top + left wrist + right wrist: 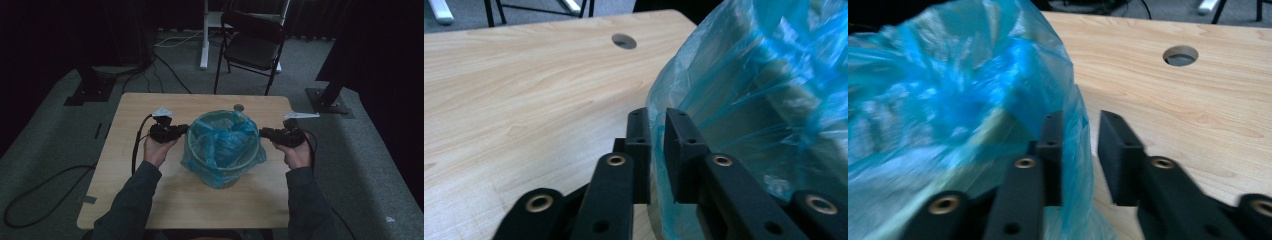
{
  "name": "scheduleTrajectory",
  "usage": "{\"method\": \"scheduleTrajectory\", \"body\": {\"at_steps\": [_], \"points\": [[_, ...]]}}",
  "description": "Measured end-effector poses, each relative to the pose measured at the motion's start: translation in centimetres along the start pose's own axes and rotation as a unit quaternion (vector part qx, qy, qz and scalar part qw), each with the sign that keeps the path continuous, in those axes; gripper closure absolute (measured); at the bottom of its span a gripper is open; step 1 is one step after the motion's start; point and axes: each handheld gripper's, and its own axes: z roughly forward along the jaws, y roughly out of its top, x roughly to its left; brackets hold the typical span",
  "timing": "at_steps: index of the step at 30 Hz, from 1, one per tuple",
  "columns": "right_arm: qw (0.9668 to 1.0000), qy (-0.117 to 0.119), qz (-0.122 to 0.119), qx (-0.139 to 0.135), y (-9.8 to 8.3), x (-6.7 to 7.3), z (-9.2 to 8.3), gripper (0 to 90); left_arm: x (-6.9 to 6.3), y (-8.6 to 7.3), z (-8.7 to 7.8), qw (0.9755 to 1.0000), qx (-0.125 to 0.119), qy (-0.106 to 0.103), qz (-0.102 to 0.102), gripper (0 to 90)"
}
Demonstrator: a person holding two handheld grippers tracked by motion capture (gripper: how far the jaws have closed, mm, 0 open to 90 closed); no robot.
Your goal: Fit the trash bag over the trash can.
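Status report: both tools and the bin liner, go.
Left tool and right tool open, each astride the crinkled blue plastic liner edge. Liner draped over round bin rim on wooden table. Nothing in the way.

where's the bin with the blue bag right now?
High view: the bin with the blue bag stands mid-table, between the left gripper and right gripper, near of the round hole.

A bin (pixel 223 155) lined with a bag (pixel 225 137) stands at the middle of the bench (pixel 150 195). The left tongs (pixel 181 131) sit at the bag's left edge, the right tongs (pixel 264 133) at its right edge. Beyond the bench, at the upper middle of the frame, a chair (pixel 252 45) stands on the floor.
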Motion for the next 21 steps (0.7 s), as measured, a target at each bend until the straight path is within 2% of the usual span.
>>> {"method": "scheduleTrajectory", "body": {"at_steps": [5,8,11,14,15,17,19,21], "points": [[0.9997,0.015,-0.005,-0.019,-1.1,0.3,-1.7,63.6,0.4,0.3,-1.5,0.9998,-0.019,0.005,-0.007,74.5],[0.9989,0.032,-0.007,-0.033,-1.6,0.8,-2.5,61.8,0.5,0.4,-2.6,0.9994,-0.032,0.006,-0.007,72.7],[0.9961,0.068,-0.004,-0.055,-1.8,1.6,-3.4,60.1,0.2,0.6,-3.6,0.9989,-0.046,0.004,-0.004,71.5],[0.9936,0.098,-0.012,-0.055,-1.9,2.6,-3.5,58.8,-0.3,0.9,-4.3,0.9981,-0.061,-0.001,0.003,70.6],[0.9933,0.101,-0.016,-0.053,-1.9,2.9,-3.4,58.6,-0.5,1.0,-4.6,0.9979,-0.065,-0.002,0.005,70.4],[0.9940,0.096,-0.025,-0.045,-1.9,3.3,-3.3,58.8,-0.9,1.3,-4.9,0.9973,-0.073,-0.004,0.008,69.8],[0.9949,0.088,-0.029,-0.041,-1.9,3.4,-3.2,63.3,-1.3,1.6,-5.2,0.9969,-0.077,-0.005,0.016,69.6],[0.9933,0.104,-0.026,-0.044,-2.0,3.3,-3.2,69.7,-1.7,1.9,-5.3,0.9967,-0.077,-0.007,0.025,69.3]]}}
